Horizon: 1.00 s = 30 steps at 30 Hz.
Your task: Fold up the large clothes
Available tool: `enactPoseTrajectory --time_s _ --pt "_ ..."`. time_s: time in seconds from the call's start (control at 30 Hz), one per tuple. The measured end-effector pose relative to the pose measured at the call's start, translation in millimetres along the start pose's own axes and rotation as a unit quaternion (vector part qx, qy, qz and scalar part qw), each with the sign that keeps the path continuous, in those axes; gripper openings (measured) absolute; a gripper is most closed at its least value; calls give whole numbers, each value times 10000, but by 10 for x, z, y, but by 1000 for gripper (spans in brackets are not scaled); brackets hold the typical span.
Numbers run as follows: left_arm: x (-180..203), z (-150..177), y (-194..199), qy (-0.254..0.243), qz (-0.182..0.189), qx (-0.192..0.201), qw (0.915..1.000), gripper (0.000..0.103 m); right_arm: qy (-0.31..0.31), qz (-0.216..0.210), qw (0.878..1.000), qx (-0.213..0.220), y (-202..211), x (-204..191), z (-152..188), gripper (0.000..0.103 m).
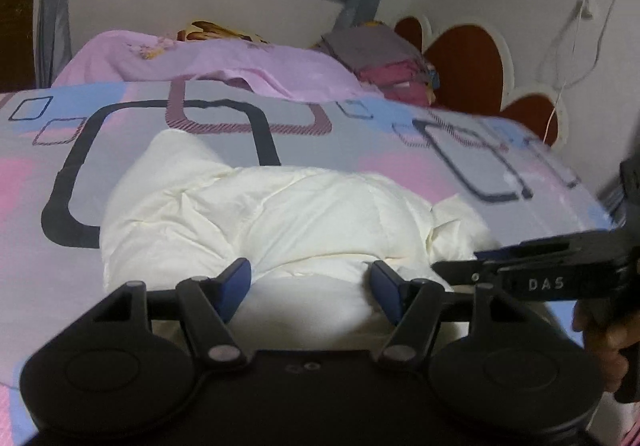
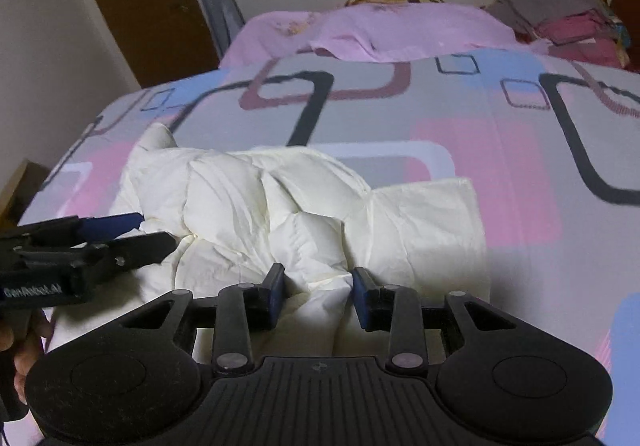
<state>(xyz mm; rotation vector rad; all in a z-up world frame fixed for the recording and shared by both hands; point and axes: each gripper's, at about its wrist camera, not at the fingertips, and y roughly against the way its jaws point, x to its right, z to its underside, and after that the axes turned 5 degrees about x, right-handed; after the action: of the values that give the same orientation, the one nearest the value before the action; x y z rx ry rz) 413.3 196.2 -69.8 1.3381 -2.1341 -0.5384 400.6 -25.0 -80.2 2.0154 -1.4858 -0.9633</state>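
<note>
A cream-white padded garment [image 1: 280, 214] [image 2: 260, 206] lies crumpled on the bed, puffy and creased. In the left wrist view, my left gripper [image 1: 311, 286] holds a thick bulge of its near edge, and the blue pads [image 1: 236, 286] press into the fabric on both sides. The right wrist view shows my right gripper [image 2: 318, 296] shut on a narrower pinched fold of the same garment, with creases running into the pads. Each gripper also shows side-on in the other view: the right gripper [image 1: 460, 262] at the garment's right edge, the left gripper [image 2: 156, 229] at its left edge.
The bedspread [image 1: 320, 142] has grey, pink and blue squares. A pink sheet [image 1: 240, 62] lies bunched at the far end, beside a stack of folded clothes [image 1: 384, 58] and a headboard [image 1: 468, 62] with brown petals. A wooden door [image 2: 132, 6] stands at the left.
</note>
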Motion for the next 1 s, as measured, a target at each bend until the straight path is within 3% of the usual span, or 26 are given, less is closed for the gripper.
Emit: enactPoseTrajectory --time_s 0.17,0.27,0.37,0.53,0.67,1.0 --pt "60 -45 134 -191 -76 -53 9998 64 -165 17 9997 186 249 16 -23 35" --pt "99 -26 569 -13 281 215 9994 64 -114 -146 9981 580 704 2 46 35" --pt "147 141 929 65 461 342 9983 64 -81 -311 9972 670 1079 -10 215 35" --pt "255 538 1274 286 222 339 9988 64 -141 -428 9970 625 1463 47 658 35" --pt "473 816 1345 238 42 240 9994 64 -231 -581 9964 574 1499 71 934 35" --pt "639 1051 1137 -67 -535 36 9985 64 -102 -414 9990 137 1156 50 1186 34"
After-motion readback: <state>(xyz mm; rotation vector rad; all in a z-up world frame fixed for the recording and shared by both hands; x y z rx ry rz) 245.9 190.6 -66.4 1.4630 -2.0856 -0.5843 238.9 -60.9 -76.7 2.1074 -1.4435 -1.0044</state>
